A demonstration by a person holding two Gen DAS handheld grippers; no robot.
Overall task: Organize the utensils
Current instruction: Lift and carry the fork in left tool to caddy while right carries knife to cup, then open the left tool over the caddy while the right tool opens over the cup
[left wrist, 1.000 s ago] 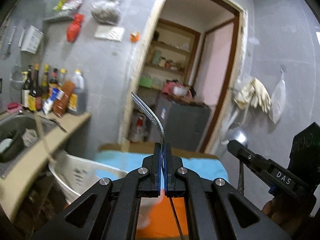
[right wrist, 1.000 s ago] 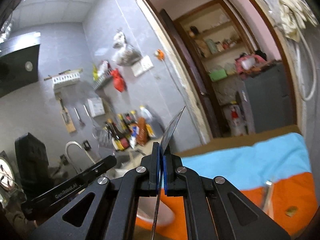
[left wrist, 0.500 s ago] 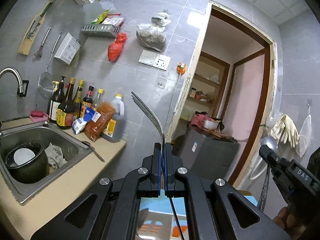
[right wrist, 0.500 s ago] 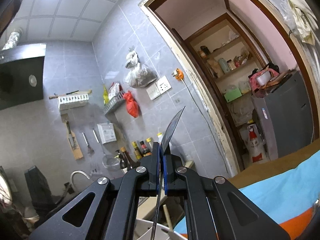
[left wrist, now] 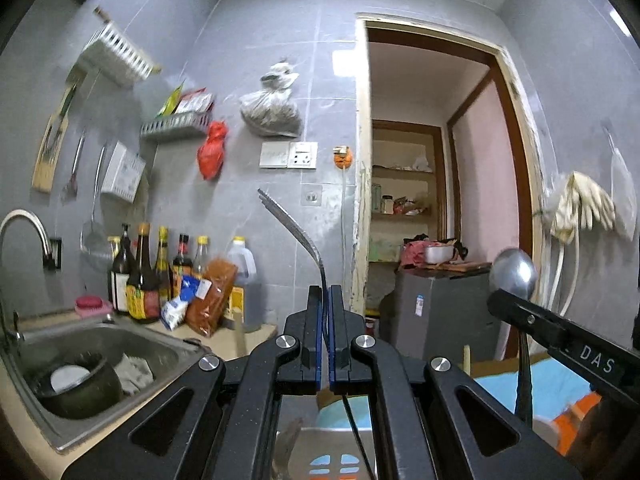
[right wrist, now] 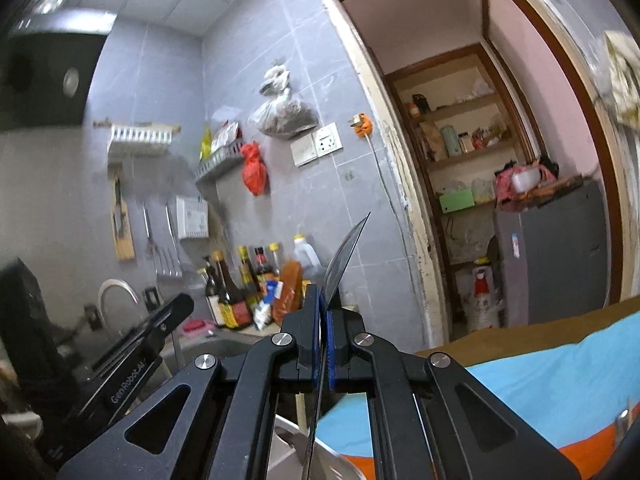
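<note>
Fork [left wrist: 298, 236] pinched between left fingers [left wrist: 310, 320], tines rising beyond

The fork [left wrist: 298, 232] and spoon [left wrist: 514, 270] are shiny metal. The sink [left wrist: 48, 436] is dull brushed steel, the wall tiles [left wrist: 240, 40] smooth and slightly glossy. Both grippers look matt black plastic.

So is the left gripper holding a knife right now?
No, the left gripper is clamped on a fork, its tines sticking up.
</note>
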